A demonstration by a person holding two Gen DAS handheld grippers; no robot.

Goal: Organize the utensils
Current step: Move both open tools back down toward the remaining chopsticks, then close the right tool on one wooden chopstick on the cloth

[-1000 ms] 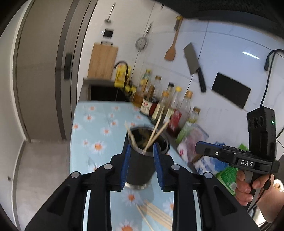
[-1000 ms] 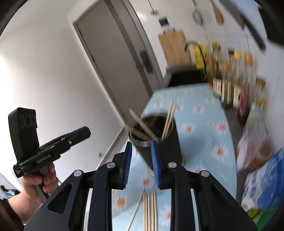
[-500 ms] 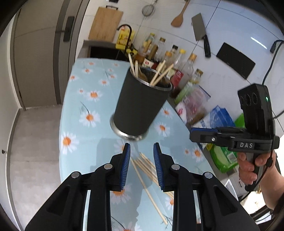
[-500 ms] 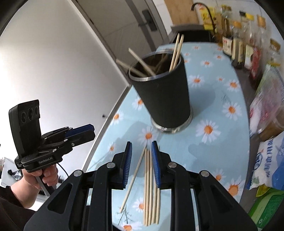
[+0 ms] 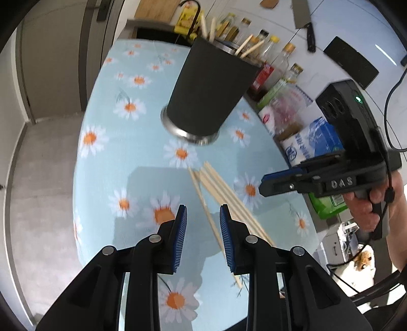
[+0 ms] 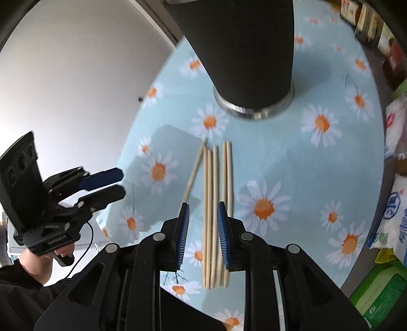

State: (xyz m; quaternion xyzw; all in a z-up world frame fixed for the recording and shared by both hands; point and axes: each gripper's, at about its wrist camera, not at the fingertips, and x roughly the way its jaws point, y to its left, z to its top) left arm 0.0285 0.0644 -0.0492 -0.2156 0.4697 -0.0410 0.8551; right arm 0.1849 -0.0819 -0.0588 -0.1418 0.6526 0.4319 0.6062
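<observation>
Several wooden chopsticks (image 6: 216,193) lie side by side on the daisy-print tablecloth (image 6: 292,163), just in front of a black utensil holder (image 6: 244,51) with a steel base. The holder (image 5: 208,86) has a few chopsticks standing in it. My right gripper (image 6: 202,224) is open and empty, low over the near ends of the loose chopsticks, which run between its blue pads. My left gripper (image 5: 203,224) is open and empty above one stray chopstick (image 5: 206,211). Each gripper shows in the other's view, the right (image 5: 287,178) and the left (image 6: 106,183).
Sauce bottles (image 5: 269,58) line the far table edge by the wall. Plastic bags and packets (image 5: 313,142) lie to the right of the holder. A knife (image 5: 305,23) hangs on the tiled wall. The table's left edge drops to the floor (image 5: 43,178).
Both grippers have dropped lower and tilted down toward the loose chopsticks. The holder has slid up and away in both views. Both jaws stay open.
</observation>
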